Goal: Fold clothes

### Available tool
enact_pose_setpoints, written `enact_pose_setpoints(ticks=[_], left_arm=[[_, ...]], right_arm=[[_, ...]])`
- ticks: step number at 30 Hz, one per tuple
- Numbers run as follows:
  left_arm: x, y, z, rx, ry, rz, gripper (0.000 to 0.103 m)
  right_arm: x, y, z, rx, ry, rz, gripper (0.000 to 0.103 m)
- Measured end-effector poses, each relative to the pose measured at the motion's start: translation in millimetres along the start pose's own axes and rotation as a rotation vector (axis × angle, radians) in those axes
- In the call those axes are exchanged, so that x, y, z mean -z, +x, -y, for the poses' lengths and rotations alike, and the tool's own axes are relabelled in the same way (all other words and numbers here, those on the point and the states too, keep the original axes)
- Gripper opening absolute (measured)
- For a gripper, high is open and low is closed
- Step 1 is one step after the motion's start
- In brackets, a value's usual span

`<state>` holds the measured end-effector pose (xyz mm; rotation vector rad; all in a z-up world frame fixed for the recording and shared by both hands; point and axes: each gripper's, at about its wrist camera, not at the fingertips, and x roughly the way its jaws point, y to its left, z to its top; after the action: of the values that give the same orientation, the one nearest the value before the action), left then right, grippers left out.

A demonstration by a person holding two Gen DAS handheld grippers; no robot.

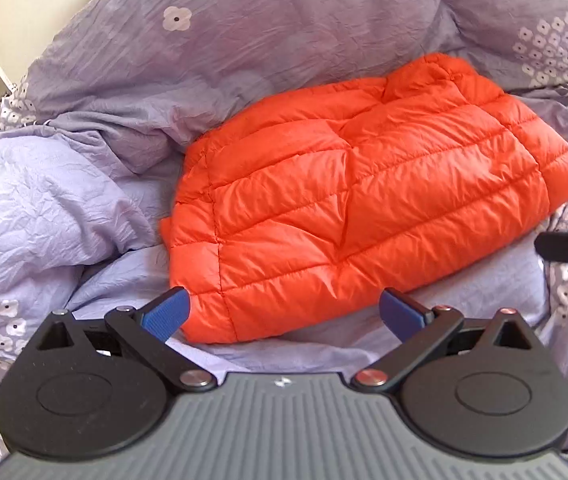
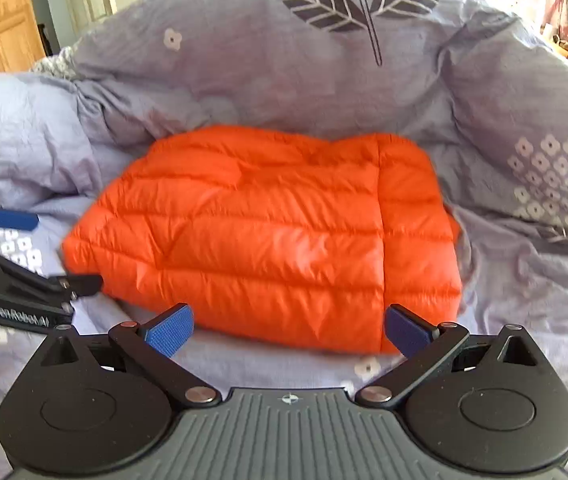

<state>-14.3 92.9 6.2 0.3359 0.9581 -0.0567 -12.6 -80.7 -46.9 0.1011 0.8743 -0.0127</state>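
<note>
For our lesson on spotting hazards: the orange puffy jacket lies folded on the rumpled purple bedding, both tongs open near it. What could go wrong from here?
1. The orange jacket is puffy and may spring open, since neither the left tongs nor the right tongs hold it.
2. The purple bedding is rumpled and uneven, so the fold may slump or slide.

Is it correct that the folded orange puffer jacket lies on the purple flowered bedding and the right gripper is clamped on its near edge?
Not quite. The orange puffer jacket does lie folded on the purple flowered bedding, but the right gripper is not clamped on it: the right wrist view shows its jaws wide apart, with nothing between the blue pads.
</note>
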Motion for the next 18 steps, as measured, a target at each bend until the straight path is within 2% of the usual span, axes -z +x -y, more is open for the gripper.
enact_pose_setpoints(ticks=[7, 18], left_arm=[[7, -5, 3, 0.032, -0.003, -0.008, 0.103], [9, 1, 5, 0.053, -0.011, -0.031, 0.103]], right_arm=[[19, -3, -5, -0.009, -0.021, -0.011, 0.103], [18, 2, -3, -0.008, 0.000, -0.026, 0.103]])
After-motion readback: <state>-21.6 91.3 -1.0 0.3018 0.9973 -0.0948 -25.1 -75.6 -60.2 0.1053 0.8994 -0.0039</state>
